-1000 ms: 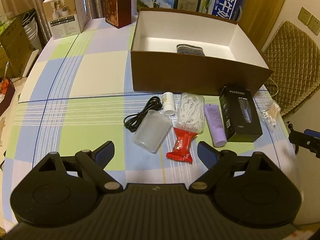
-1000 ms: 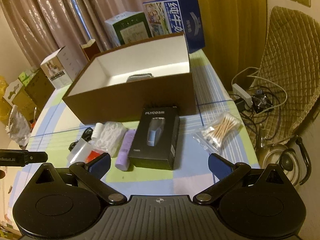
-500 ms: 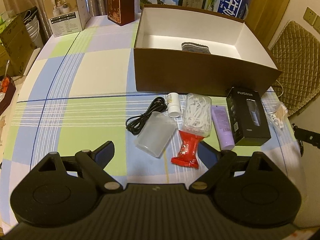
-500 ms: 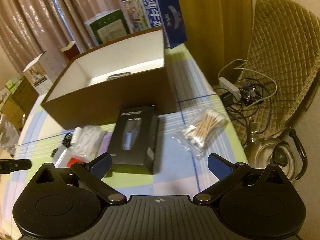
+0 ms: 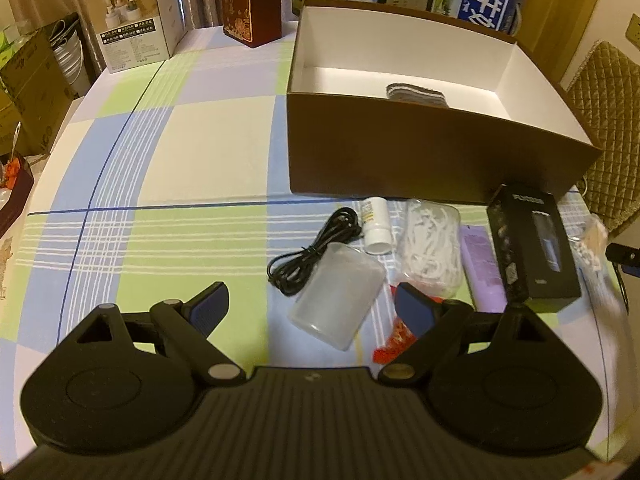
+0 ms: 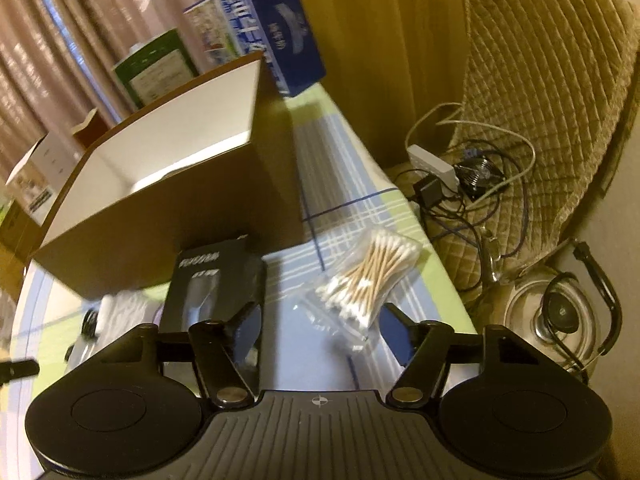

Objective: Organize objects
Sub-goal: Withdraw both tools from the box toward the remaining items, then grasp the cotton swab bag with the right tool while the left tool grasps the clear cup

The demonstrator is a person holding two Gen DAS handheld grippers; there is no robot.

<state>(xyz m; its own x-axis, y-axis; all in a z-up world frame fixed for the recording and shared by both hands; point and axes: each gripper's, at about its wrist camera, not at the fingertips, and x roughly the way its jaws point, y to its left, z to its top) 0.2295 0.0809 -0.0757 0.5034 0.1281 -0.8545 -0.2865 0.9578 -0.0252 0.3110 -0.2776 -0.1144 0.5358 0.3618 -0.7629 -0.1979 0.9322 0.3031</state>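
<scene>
A big brown box (image 5: pixel 432 148) with a white inside stands open on the table; a grey folded cloth (image 5: pixel 416 94) lies in it. In front of it lie a black cable (image 5: pixel 308 252), a clear plastic cup (image 5: pixel 340 296) on its side, a small white bottle (image 5: pixel 376 224), a bag of floss picks (image 5: pixel 432 248), a red packet (image 5: pixel 396 340), a purple tube (image 5: pixel 482 264) and a black shaver box (image 5: pixel 534 244). My left gripper (image 5: pixel 310 308) is open, just short of the cup. My right gripper (image 6: pixel 320 330) is open over a bag of cotton swabs (image 6: pixel 372 276), beside the shaver box (image 6: pixel 216 284).
Cartons stand behind the brown box (image 6: pixel 160 208): a blue milk carton (image 6: pixel 272 28) and a green one (image 6: pixel 156 68). A white box (image 5: pixel 136 28) and a dark red box (image 5: pixel 252 0) stand at the far left. A quilted chair (image 6: pixel 552 92), cables and a kettle (image 6: pixel 556 316) are right of the table.
Both grippers have moved forward and lower. The left has neared the cup. The right has swung right, so the swab bag now sits between its fingers. Both stay open.
</scene>
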